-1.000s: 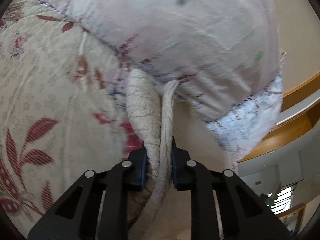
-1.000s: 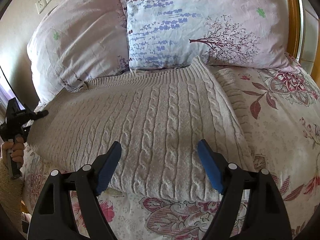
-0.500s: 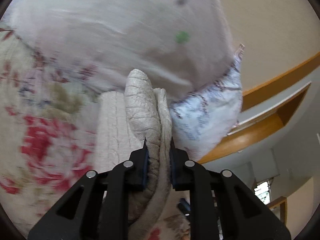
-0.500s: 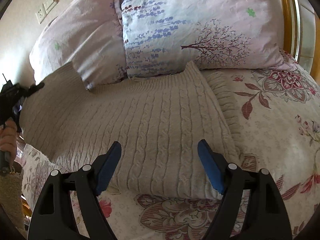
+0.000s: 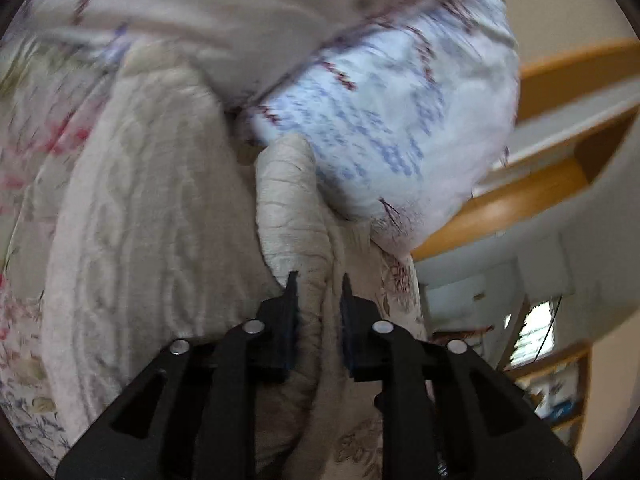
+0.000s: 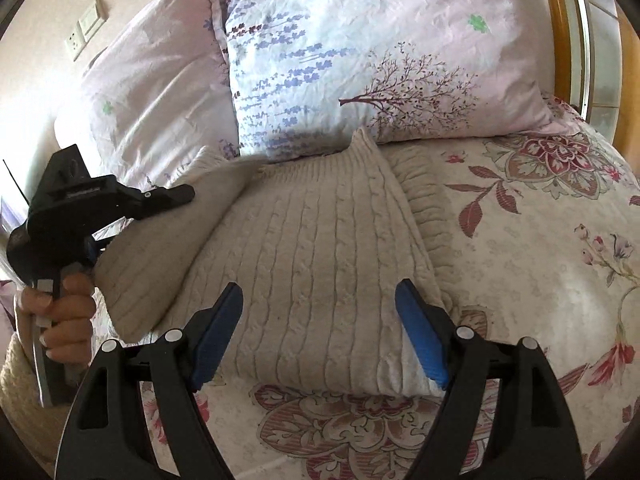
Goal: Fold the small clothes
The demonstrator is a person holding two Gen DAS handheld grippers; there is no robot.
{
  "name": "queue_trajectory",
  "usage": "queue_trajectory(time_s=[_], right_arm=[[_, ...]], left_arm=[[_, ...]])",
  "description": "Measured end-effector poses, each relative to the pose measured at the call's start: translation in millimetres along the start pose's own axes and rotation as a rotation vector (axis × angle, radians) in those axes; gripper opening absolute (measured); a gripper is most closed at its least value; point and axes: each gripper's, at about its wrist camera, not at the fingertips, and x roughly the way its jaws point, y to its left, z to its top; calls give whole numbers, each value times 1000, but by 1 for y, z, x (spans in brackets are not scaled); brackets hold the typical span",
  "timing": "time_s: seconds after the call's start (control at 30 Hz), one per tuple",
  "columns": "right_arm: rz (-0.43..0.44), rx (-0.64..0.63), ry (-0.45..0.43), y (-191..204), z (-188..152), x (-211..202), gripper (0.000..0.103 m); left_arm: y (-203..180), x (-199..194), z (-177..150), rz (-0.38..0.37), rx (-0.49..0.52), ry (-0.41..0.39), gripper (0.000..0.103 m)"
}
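Note:
A cream cable-knit sweater (image 6: 320, 264) lies on the floral bedspread (image 6: 540, 264), below the pillows. My left gripper (image 5: 316, 280) is shut on the sweater's left edge (image 5: 288, 208) and holds it lifted, folded over toward the middle. It also shows in the right wrist view (image 6: 176, 194), held by a hand, with the raised flap (image 6: 160, 256) hanging from it. My right gripper (image 6: 320, 304) is open and empty, hovering over the sweater's near hem.
Two floral pillows (image 6: 380, 60) (image 6: 160, 92) lean at the head of the bed. A wooden headboard frame (image 6: 560, 20) stands at right. A wall socket (image 6: 86, 28) is on the wall at left. A wooden shelf (image 5: 540, 184) shows in the left wrist view.
My left gripper has lifted the sweater's left edge off the bed and carried it up and rightward over the sweater body. My right gripper stays open, nearly still.

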Motion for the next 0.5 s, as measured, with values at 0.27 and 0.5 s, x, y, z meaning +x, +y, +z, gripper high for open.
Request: queue_trajectory(time_s=[0.27, 0.5], right_arm=[[205, 114, 16, 1, 31, 1, 80], [364, 253, 189, 13, 52, 54, 73]], left_arm=[[-3, -61, -8, -16, 95, -82, 58], [37, -89, -4, 246, 77, -122, 63]])
